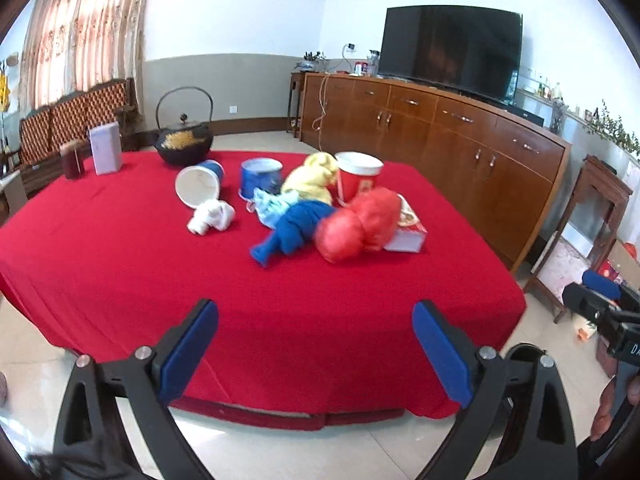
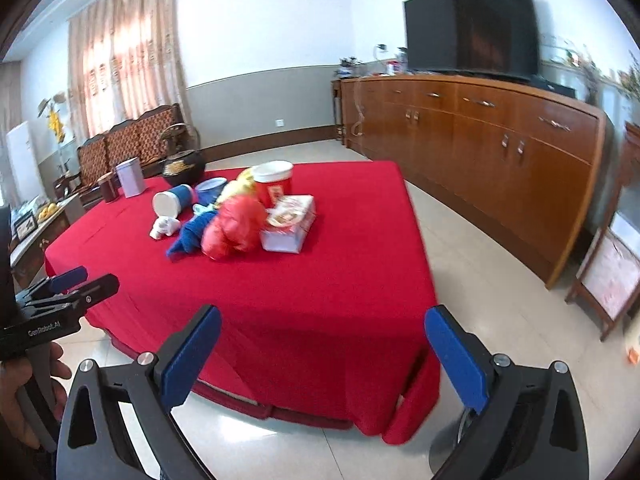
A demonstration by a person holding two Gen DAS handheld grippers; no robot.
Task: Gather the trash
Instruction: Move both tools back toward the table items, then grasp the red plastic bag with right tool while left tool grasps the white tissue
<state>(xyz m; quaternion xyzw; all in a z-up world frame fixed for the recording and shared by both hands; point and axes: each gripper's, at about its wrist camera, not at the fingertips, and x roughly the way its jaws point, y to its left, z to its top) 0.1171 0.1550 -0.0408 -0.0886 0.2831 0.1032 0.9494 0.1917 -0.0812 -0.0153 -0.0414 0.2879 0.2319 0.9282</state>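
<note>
red cloth (image 1: 120, 248) drapes the whole table, and the litter sits bunched toward its far half, as though everything had been dumped in one heap for clearing. a white-lined blue cup (image 1: 199, 187) lies tipped on its side with a crumpled white wad (image 1: 212, 219) just in front of its mouth. beside it stands a blue tub (image 1: 260, 178), then a yellow crumple (image 1: 312, 178) leaning against an upright red cup (image 1: 358, 178). in front of these a twisted blue rag (image 1: 292, 232) and a puffy red bag (image 1: 360, 226) touch each other, the bag resting against a flat printed box (image 1: 408, 232). the iron kettle (image 1: 184, 142), pale tin (image 1: 105, 148) and dark jar (image 1: 73, 159) stand apart at the back edge, looking like things that belong there, not rubbish.

both tools hang off the near edge of the table, angled down toward the heap. the left gripper (image 1: 316, 354) has its blue pads spread wide with nothing between them; the right gripper (image 2: 322, 358) is likewise spread wide and empty. the heap lies well ahead of both, across a bare stretch of cloth, the red bag and blue rag being nearest. i see no bin, so where the rubbish should go i cannot tell.
</note>
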